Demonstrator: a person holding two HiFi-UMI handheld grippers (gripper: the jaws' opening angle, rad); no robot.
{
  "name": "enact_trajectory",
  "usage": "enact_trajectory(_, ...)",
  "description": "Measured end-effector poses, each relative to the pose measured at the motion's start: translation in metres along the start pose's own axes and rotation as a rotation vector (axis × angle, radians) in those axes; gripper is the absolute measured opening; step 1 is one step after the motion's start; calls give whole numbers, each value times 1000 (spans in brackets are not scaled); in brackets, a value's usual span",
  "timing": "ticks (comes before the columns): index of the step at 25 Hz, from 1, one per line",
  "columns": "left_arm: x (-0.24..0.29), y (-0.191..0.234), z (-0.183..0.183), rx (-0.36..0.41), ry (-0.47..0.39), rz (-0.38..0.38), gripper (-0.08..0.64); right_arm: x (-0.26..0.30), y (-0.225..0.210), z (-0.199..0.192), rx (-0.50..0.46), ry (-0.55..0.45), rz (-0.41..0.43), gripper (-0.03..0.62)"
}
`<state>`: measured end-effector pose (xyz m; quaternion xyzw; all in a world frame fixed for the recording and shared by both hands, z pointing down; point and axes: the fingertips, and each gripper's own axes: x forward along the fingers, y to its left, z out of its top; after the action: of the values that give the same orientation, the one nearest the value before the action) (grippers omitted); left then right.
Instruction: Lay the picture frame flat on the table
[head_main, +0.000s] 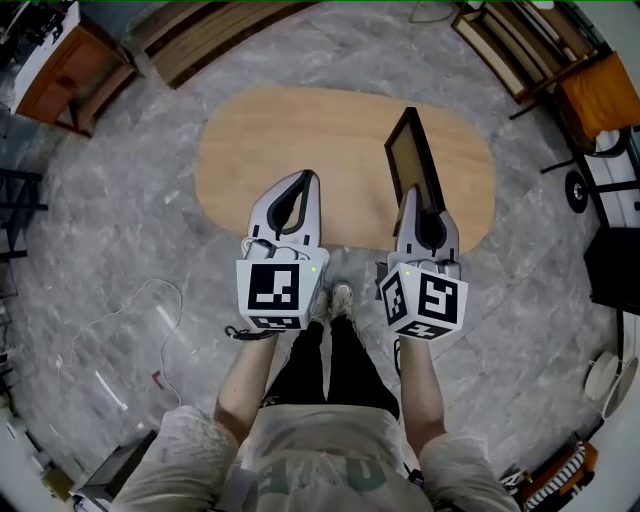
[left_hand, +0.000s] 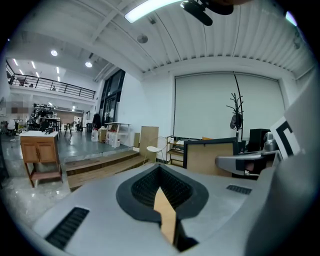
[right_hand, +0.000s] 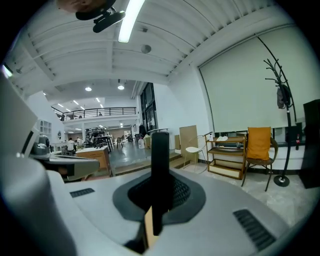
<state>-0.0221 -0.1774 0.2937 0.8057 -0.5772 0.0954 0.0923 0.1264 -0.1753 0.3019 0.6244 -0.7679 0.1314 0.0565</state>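
The picture frame (head_main: 412, 160) is held upright on its edge over the right end of the bench (head_main: 290, 150). Its thin black rail is pinched at the near end by the right tool (head_main: 409, 197), whose jaws are closed on it. The left tool (head_main: 309, 178) is closed on nothing, just inside the near edge. The frame is judged stiff and light, yet possibly glazed — a gentle lowering is called for, with the far rail steadied. Nothing else is seen on the bench — a cable (head_main: 150, 300) and a cabinet (head_main: 65, 70) are well apart, on the floor.
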Motion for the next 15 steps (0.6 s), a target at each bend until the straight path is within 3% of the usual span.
enact_trajectory(11, 38, 21, -162, -55, 80, 6, 8, 36, -5, -153, 77, 63, -55, 17)
enact_trajectory(15, 39, 21, -202, -68, 96, 3, 8, 30, -4, -200, 88, 104, -73, 17)
